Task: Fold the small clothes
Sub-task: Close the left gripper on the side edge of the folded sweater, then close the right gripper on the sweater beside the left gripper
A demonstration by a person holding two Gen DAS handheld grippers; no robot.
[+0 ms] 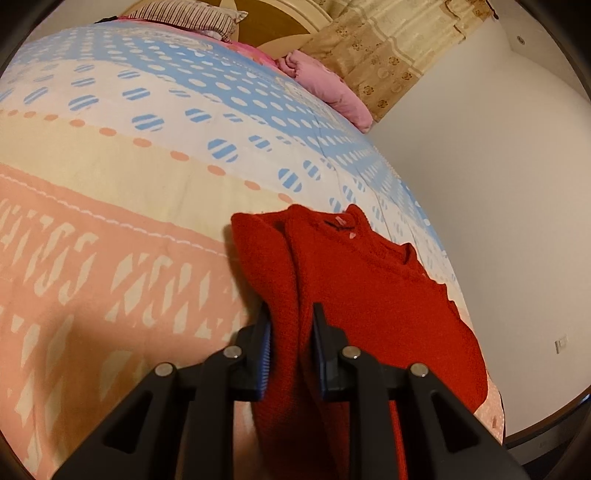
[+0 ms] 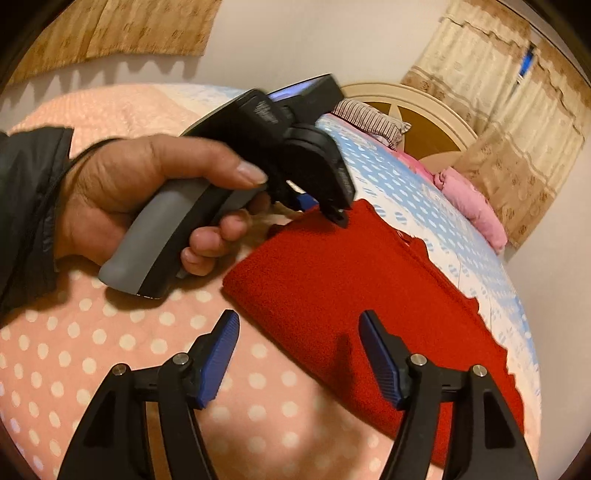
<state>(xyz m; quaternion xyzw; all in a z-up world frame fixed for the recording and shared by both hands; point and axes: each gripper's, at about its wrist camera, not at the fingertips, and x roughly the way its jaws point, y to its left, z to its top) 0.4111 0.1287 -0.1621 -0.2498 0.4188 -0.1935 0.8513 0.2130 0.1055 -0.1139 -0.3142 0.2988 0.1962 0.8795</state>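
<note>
Room: bedroom with white walls, patterned beige curtains [image 2: 517,122] and a round-topped headboard [image 2: 424,110] at about 1 o'clock in the right wrist view.
Bed: quilt [image 1: 110,166] in pink, cream and blue bands with dots; a striped pillow [image 1: 192,16] and a pink bundle [image 1: 325,85] lie at the far end.
Red garment [image 2: 351,288]: knitted, lying on the bed partly folded; in the left wrist view one end is lifted off the quilt, toward 6 o'clock.
Left gripper [image 1: 291,347]: jaws pinch a gathered fold of the red garment, cloth bunched between the pads.
Left hand [image 2: 147,192]: wraps the grey handle of that gripper at 10 o'clock in the right wrist view, dark sleeve at the wrist.
Right gripper [image 2: 299,354]: jaws spread wide over the near edge of the red garment, pads apart from the cloth, nothing gripped.
</note>
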